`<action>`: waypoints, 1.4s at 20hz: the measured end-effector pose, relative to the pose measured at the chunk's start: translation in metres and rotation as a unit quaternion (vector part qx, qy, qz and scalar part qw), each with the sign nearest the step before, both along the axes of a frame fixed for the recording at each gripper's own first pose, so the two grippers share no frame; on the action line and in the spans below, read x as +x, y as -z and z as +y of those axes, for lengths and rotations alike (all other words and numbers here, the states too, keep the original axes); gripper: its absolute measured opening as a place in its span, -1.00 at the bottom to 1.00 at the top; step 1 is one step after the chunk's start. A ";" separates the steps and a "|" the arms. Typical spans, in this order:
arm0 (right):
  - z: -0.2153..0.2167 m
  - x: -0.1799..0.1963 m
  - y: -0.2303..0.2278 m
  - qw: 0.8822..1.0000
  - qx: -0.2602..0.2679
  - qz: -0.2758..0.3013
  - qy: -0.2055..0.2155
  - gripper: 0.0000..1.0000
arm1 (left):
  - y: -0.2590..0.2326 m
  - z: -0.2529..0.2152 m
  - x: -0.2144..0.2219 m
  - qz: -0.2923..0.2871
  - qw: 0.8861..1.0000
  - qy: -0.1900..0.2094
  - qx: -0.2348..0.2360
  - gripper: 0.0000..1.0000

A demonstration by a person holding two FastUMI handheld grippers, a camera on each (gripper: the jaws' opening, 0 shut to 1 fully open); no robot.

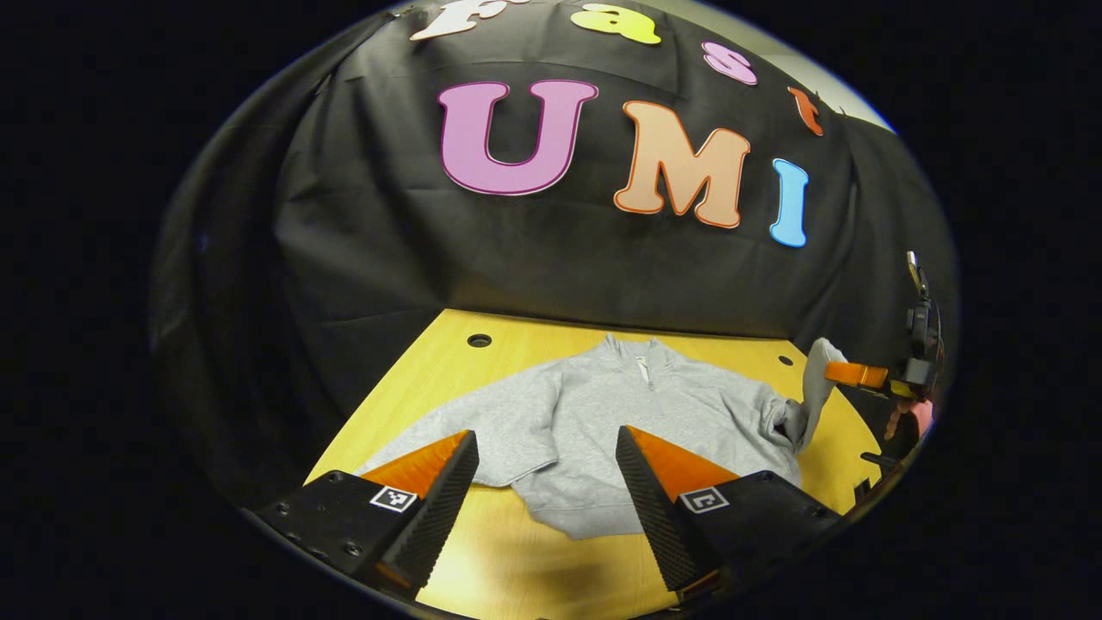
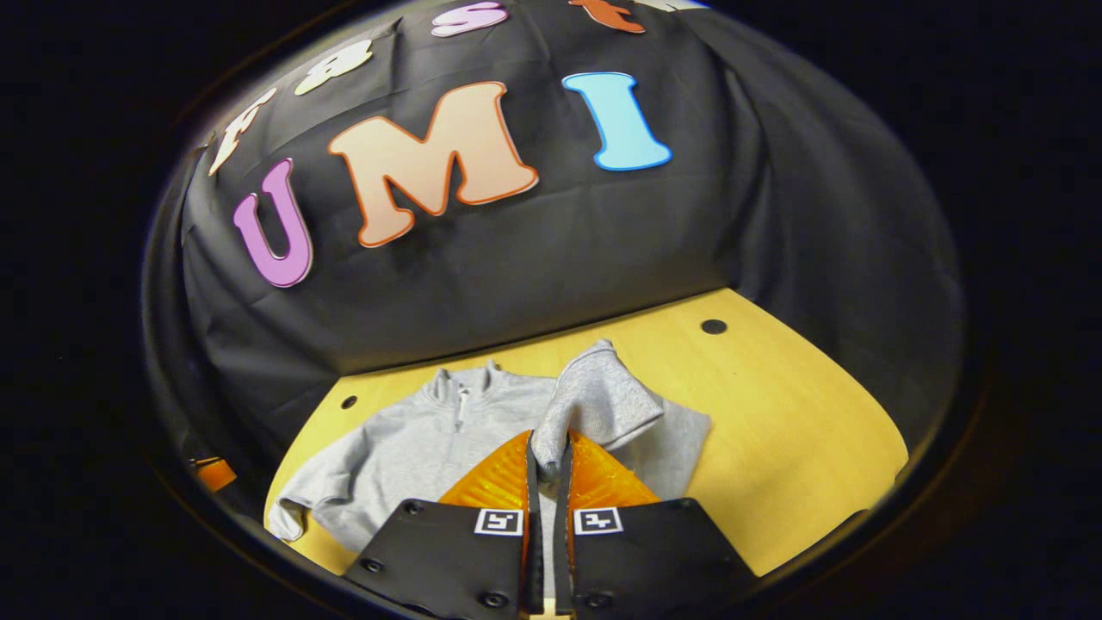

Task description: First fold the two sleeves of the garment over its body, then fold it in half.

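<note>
A grey zip-neck sweatshirt (image 1: 620, 413) lies flat, collar toward the wall, on the yellow wooden table (image 1: 508, 560). My left gripper (image 1: 545, 435) hovers open over its near hem, with nothing between the fingers. One sleeve (image 1: 456, 422) lies spread out to the left. The other sleeve (image 1: 816, 379) is lifted off the table at the right, pinched by my right gripper (image 1: 848, 374). In the right gripper view, that gripper (image 2: 547, 439) is shut on the raised sleeve (image 2: 594, 400), which stands up over the sweatshirt's body (image 2: 413, 448).
The table (image 2: 775, 430) has small dark holes near its back corners (image 1: 479, 340) (image 2: 713, 326). Black cloth walls close the booth behind and at both sides. Bare tabletop lies to the right of the garment in the right gripper view.
</note>
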State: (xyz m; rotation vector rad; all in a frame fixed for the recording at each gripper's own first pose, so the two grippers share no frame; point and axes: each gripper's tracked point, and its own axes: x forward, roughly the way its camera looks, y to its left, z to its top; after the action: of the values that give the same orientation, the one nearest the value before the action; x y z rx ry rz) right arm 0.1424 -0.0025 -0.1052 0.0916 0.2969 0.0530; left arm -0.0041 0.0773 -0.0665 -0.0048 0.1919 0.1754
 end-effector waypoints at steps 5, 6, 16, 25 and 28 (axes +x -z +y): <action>0.070 0.016 -0.011 0.998 0.004 -0.011 -0.058 -0.86 | 0.003 0.017 -0.006 0.003 1.000 -0.014 -0.006 0.89; 0.085 0.019 -0.014 0.997 0.008 -0.013 -0.072 -0.86 | 0.003 0.019 -0.007 0.003 1.000 -0.016 -0.006 0.89; 0.235 0.029 0.026 0.977 0.039 0.015 -0.209 -0.86 | 0.010 0.053 -0.017 0.007 0.999 -0.042 -0.013 0.88; 0.313 0.058 0.112 0.970 -0.005 0.059 -0.235 -0.81 | 0.039 0.103 -0.039 0.016 0.996 -0.080 -0.034 0.89; 0.316 0.063 0.132 0.969 -0.013 0.080 -0.234 -0.72 | 0.054 0.123 -0.043 0.023 0.994 -0.100 -0.040 0.89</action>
State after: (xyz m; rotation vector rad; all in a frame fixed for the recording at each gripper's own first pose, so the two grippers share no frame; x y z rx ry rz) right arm 0.2058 0.3134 -0.2371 -0.0024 0.4771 0.5118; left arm -0.0470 0.2006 -0.1208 -0.0997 0.2446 0.3674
